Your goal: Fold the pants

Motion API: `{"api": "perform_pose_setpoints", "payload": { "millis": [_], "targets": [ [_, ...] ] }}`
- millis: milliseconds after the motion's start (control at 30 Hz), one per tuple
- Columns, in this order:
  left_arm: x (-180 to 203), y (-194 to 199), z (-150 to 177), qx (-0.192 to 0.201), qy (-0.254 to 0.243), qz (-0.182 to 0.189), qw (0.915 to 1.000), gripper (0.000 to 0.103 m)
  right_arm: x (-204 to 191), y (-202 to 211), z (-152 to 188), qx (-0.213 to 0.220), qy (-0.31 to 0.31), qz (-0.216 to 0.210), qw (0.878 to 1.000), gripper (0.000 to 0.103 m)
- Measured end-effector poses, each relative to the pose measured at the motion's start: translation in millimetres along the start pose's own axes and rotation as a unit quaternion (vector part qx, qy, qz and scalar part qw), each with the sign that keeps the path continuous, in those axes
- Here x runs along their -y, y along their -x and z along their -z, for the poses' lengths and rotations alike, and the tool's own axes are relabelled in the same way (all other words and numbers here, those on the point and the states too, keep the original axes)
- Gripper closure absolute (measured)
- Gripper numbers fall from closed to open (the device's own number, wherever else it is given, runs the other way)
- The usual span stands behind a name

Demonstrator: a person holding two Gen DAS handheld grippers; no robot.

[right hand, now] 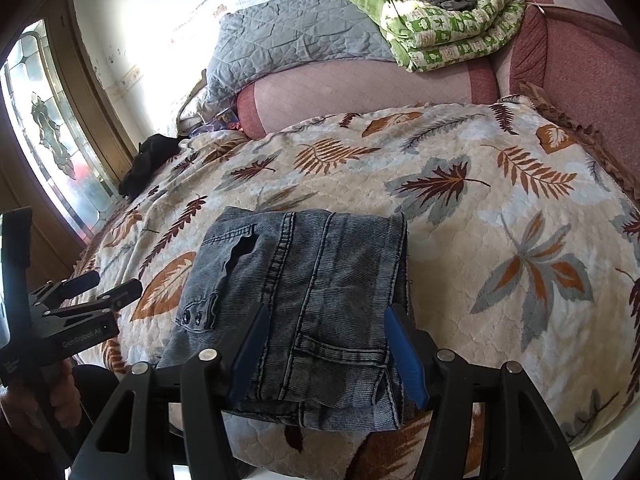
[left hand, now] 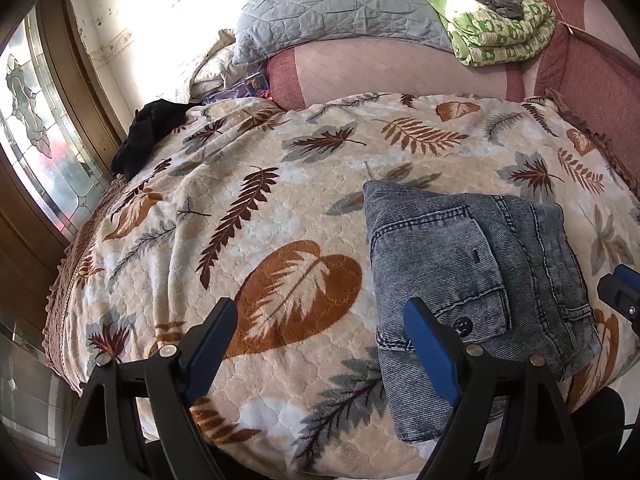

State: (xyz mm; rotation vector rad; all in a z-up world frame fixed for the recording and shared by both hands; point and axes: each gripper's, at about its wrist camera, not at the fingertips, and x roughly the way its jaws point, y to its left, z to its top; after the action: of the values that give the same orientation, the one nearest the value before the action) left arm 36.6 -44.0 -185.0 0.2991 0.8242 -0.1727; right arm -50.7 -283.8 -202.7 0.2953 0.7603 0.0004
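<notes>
Two sets of tongs are in your hands, and both stand open with nothing between their blue pads. Your left tongs [left hand: 324,344] hover over the leaf-print blanket [left hand: 260,208] on the bed, just left of the pants [left hand: 472,280]; their right finger [left hand: 430,346] overlaps the near left corner of the denim in that view, though you cannot tell from it whether it touches. Your right tongs [right hand: 326,346] are spread above the near end of the pants [right hand: 304,292], one pad to each side, clear of the cloth.

Your pants lie folded into a compact grey-blue denim block on the near part of the blanket, back pocket and seams facing up, with a button near the left edge.

Beyond the blanket, a pink bolster [left hand: 400,72] runs across the bed. A grey quilted pillow [left hand: 332,4] leans behind it, and a folded green-and-white quilt [left hand: 500,28] sits to its right with a dark grey cloth on top. A black garment [left hand: 148,136] is bunched at the far left edge of the bed, near the patterned glass door [left hand: 36,128].
</notes>
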Motion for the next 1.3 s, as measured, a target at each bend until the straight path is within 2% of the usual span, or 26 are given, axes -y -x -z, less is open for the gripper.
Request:
{"api": "perform_pose_setpoints", "payload": {
  "millis": [1300],
  "targets": [
    [-7,-14,3,-0.013,0.012,0.010,0.9998,0.017,-10,-11,0,-0.017,0.010,0.010,1.000,0.037]
  ]
}}
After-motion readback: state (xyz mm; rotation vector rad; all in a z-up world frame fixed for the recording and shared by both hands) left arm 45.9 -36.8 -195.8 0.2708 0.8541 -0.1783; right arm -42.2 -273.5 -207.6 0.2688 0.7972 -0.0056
